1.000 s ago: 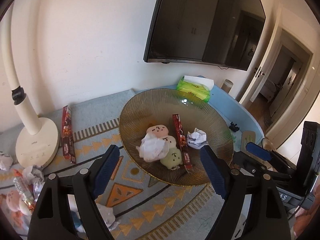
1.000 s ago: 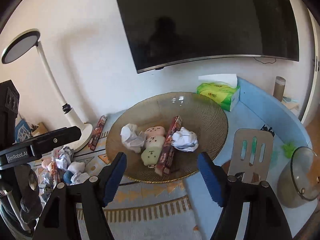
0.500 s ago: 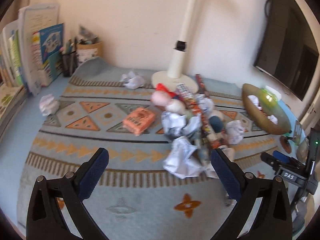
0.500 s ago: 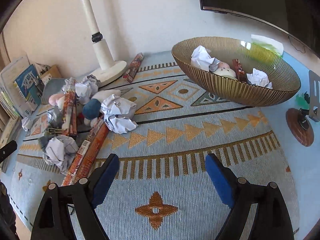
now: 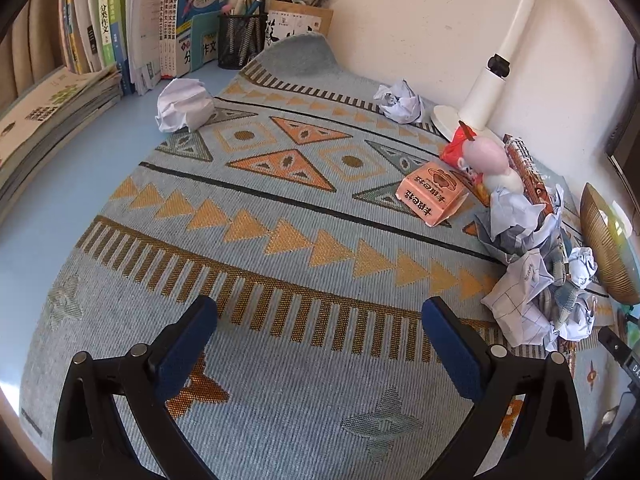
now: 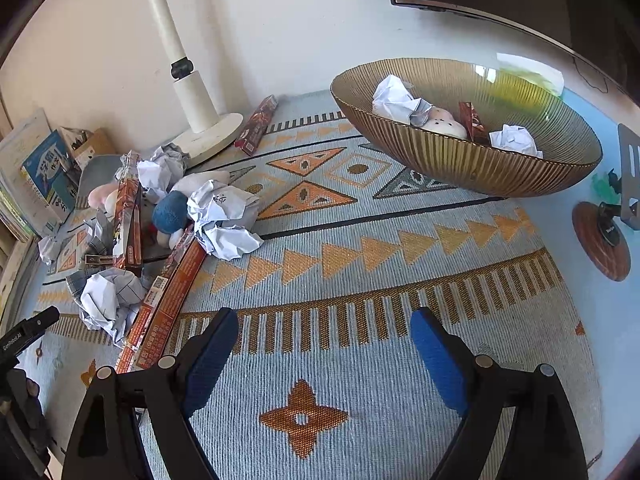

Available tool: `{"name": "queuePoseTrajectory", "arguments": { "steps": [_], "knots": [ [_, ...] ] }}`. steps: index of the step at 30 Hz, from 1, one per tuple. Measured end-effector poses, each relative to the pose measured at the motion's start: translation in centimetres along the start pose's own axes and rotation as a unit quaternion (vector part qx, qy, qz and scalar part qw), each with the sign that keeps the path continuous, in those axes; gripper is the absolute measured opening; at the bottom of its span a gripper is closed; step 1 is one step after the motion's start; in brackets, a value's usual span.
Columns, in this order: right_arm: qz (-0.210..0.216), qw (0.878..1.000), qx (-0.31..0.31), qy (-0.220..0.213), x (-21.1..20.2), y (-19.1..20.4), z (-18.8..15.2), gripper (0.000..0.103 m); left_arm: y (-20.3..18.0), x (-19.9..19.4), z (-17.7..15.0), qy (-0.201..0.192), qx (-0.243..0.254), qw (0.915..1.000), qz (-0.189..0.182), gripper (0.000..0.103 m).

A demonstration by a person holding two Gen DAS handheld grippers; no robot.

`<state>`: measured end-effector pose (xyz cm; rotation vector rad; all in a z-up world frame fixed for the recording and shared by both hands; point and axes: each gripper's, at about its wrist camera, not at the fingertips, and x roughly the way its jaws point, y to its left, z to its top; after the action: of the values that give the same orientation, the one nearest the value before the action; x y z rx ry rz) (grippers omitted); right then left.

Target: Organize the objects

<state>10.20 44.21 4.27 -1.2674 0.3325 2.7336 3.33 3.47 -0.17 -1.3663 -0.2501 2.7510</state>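
Both grippers swung from the bowl [image 6: 472,168] to the mat [image 5: 280,240]; fingers just spread, empty; "GenRobot.AI" legible.

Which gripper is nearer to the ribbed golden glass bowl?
Right. The right gripper has the ribbed golden glass bowl just ahead across the rug, while from the left gripper the bowl lies far to the side, beyond the paper pile.
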Motion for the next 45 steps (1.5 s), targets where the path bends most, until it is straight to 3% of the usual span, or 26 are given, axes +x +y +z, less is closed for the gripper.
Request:
{"name": "queuePoseTrajectory", "arguments": {
  "steps": [7,26,45],
  "knots": [
    [0.001,1.0,0.005,-0.001,0.0,-0.3,-0.1,0.087,-1.5,0.5,-0.4,0.01,0.038,0.9989,0.026,0.102],
    [0.008,1.0,0.008,-0.001,0.0,-0.3,-0.2,0.087,-2.1,1.2,-0.7,0.018,0.06,0.9964,0.056,0.102],
    [0.012,1.0,0.008,0.008,0.4,-0.3,-0.3,0.087,-2.0,1.2,-0.9,0.018,0.06,0.9964,0.057,0.102]
  ]
}}
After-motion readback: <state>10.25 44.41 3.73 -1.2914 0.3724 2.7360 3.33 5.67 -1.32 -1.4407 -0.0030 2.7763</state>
